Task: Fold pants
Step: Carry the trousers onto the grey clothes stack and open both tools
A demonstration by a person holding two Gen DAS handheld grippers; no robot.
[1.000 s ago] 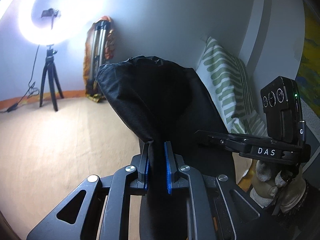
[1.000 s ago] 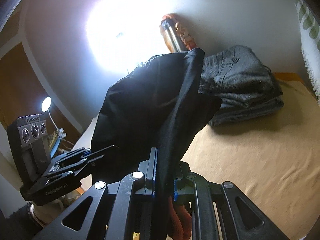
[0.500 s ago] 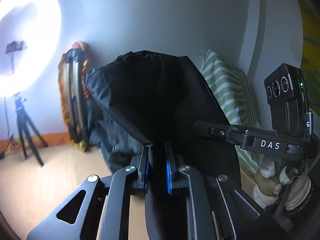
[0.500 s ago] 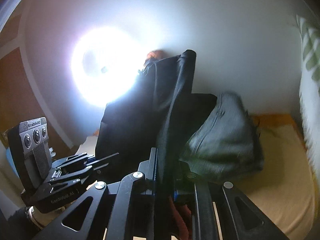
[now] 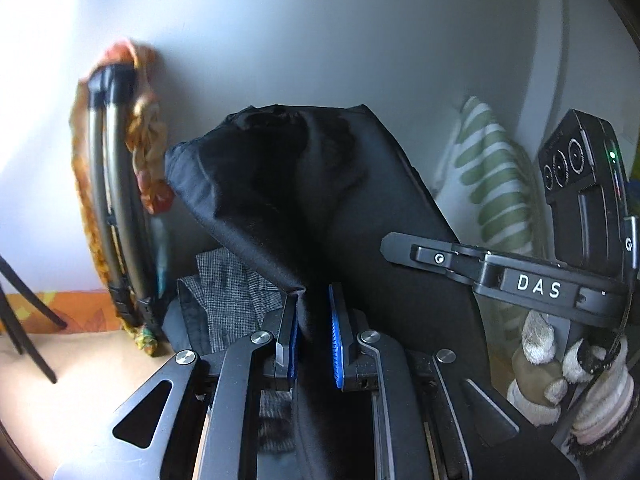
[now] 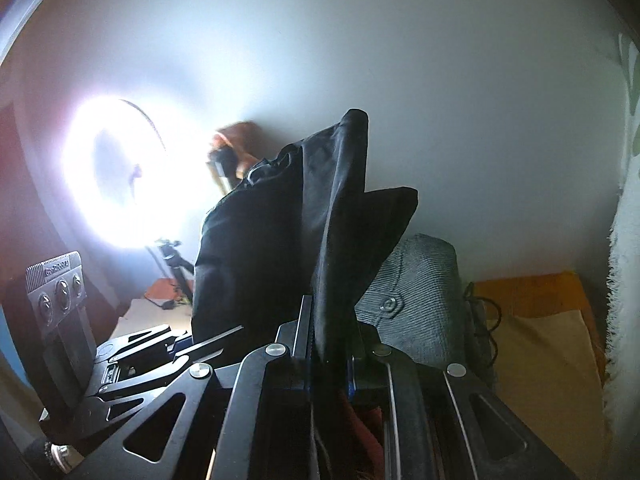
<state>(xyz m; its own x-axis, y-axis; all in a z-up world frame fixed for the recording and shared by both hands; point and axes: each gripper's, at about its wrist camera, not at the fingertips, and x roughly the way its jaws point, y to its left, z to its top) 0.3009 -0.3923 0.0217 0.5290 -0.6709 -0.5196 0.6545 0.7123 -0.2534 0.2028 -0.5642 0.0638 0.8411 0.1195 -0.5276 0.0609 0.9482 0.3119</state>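
Gripping black pants point(image 5: 320, 200), both grippers, right gripper point(image 5: 404, 248) labelled "DAS"

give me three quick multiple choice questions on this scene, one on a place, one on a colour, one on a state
1. Where does the grey folded garment lie?
A. behind the held pants, by the wall
B. on the pillow
C. on the tripod

2. What colour are the held pants?
A. black
B. white
C. red

3. How do the left tongs stand?
A. wide open, empty
B. shut on the pants
C. out of view

Answers:
1 A: the grey garment sits past the black pants, against the wall.
2 A: the cloth is black in both views.
3 B: the left tongs pinch the fabric between blue pads; the right tongs grip it too.
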